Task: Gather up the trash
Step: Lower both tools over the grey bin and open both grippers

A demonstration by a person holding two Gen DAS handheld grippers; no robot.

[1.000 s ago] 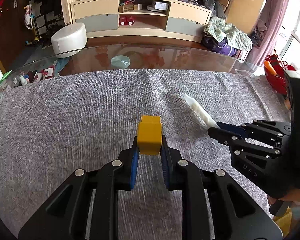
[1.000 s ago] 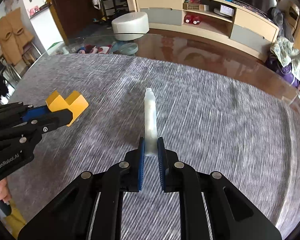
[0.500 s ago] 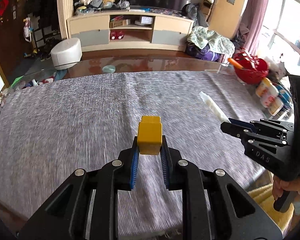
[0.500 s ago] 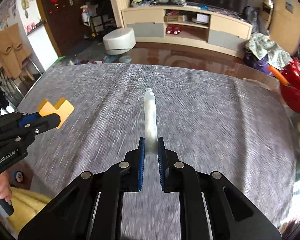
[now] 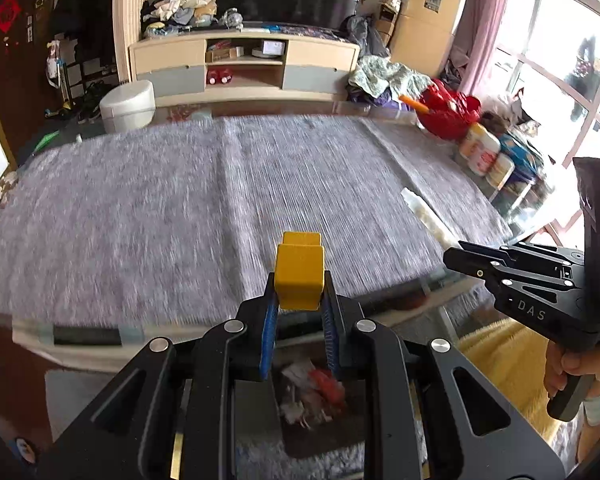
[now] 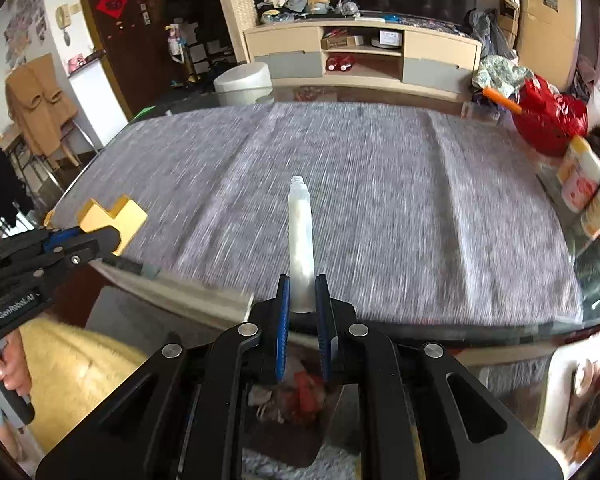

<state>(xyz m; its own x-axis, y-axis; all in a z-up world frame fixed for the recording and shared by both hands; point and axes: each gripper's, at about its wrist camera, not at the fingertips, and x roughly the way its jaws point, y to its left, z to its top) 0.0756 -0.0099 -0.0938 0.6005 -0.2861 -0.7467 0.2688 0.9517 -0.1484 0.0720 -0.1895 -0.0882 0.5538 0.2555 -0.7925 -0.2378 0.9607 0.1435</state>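
Note:
My left gripper [image 5: 299, 300] is shut on a yellow block [image 5: 299, 274] and holds it in the air past the table's near edge. It also shows at the left of the right wrist view [image 6: 100, 240], with the block [image 6: 114, 222] sticking out. My right gripper [image 6: 302, 300] is shut on a slim clear plastic bottle [image 6: 301, 240], neck pointing away. It appears at the right of the left wrist view [image 5: 456, 250] with the bottle [image 5: 424, 214]. Below both grippers stands a bin with white and red trash [image 5: 312, 396], also seen in the right wrist view [image 6: 296, 396].
A glass table covered with a grey cloth [image 5: 180, 200] lies ahead. A red bag [image 5: 448, 114] and several containers [image 5: 484, 156] sit at its right end. A yellow furry cushion [image 6: 76, 364] is by the bin. A TV cabinet [image 5: 244, 66] stands behind.
Both grippers have pulled back from over the table and risen, keeping the block and the bottle. The table edge and the trash bin below have come into view.

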